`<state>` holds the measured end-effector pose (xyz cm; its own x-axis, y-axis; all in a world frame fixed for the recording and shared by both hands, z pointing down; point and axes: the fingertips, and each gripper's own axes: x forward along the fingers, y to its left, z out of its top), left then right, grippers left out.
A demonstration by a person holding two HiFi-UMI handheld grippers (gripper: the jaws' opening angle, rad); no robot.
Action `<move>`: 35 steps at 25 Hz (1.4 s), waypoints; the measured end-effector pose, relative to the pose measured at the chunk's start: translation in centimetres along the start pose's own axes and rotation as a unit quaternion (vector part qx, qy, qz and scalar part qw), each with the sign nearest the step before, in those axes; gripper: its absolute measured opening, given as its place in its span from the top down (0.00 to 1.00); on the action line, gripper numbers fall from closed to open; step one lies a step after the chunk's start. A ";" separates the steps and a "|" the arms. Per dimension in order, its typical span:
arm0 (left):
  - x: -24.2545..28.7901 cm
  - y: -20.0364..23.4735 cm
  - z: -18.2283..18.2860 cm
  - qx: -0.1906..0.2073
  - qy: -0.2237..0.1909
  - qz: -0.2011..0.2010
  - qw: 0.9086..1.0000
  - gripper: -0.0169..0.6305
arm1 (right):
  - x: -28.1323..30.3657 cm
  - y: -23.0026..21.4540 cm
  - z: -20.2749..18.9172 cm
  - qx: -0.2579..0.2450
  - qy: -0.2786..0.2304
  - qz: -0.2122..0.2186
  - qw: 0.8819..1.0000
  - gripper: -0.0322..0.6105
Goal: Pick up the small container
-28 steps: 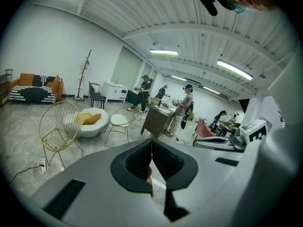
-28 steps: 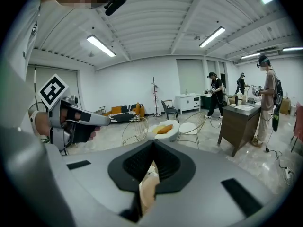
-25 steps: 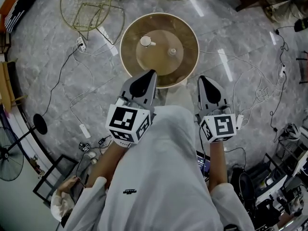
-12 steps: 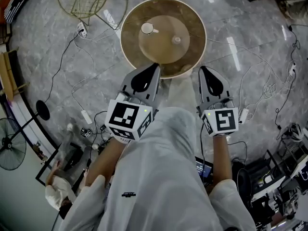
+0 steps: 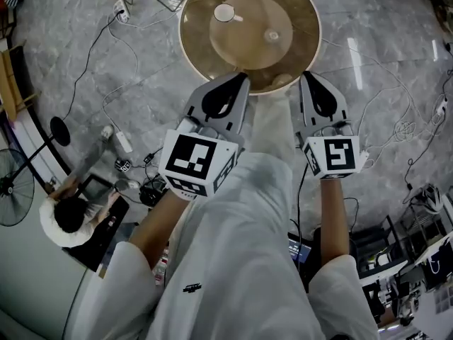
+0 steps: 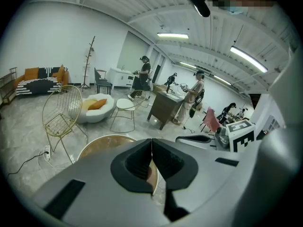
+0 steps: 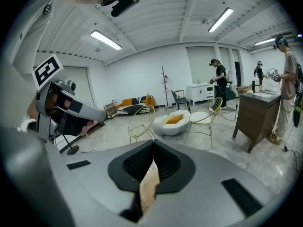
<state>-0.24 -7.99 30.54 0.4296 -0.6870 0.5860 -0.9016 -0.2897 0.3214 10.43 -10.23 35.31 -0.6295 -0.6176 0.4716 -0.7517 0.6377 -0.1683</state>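
Left gripper is hovering over the near rim of the round table, jaws pressing together with tips touching and nothing pinched. Right gripper is hovering just beside it at the same rim, jaws also pressing together, empty. Small container is sitting near the tabletop's middle, apart from the 2 grippers. 1 white cup is sitting left of it, farther back.

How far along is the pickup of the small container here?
Done: nothing; the small container sits untouched on the round table. In hand: left gripper and right gripper hover by its near edge, jaws together, empty. Left: open, reach, grip, lift.
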 end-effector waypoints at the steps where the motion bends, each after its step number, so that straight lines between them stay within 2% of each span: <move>1: 0.3 0.1 -0.4 -0.004 0.003 0.003 1.000 0.94 | 0.4 -0.3 -0.3 -0.001 0.005 0.005 1.000 0.94; 6: 1.9 0.9 -2.9 -0.029 0.019 0.017 0.999 0.94 | 2.7 -1.2 -1.6 -0.009 0.020 0.019 1.000 0.94; 16: 4.5 2.3 -5.3 -0.060 0.038 0.032 0.997 0.94 | 7.0 -1.7 -4.7 -0.008 0.040 0.046 0.998 0.91; 20: 5.9 2.6 -6.4 -0.056 0.050 0.027 0.997 0.94 | 8.6 -2.3 -6.1 -0.011 0.046 0.053 0.997 0.88; 29: 8.5 3.9 -9.4 -0.059 0.076 0.033 0.995 0.94 | 11.5 -3.2 -9.5 0.003 0.063 0.068 0.996 0.65; 35: 9.9 5.0 -11.6 -0.068 0.092 0.032 0.993 0.94 | 13.8 -4.0 -12.4 0.010 0.074 0.061 0.995 0.57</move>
<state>0.09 -8.52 46.60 0.3844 -0.5645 0.7305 -0.9177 -0.1474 0.3691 7.13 -15.59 53.24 -0.6817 -0.4597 0.5692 -0.6760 0.6933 -0.2496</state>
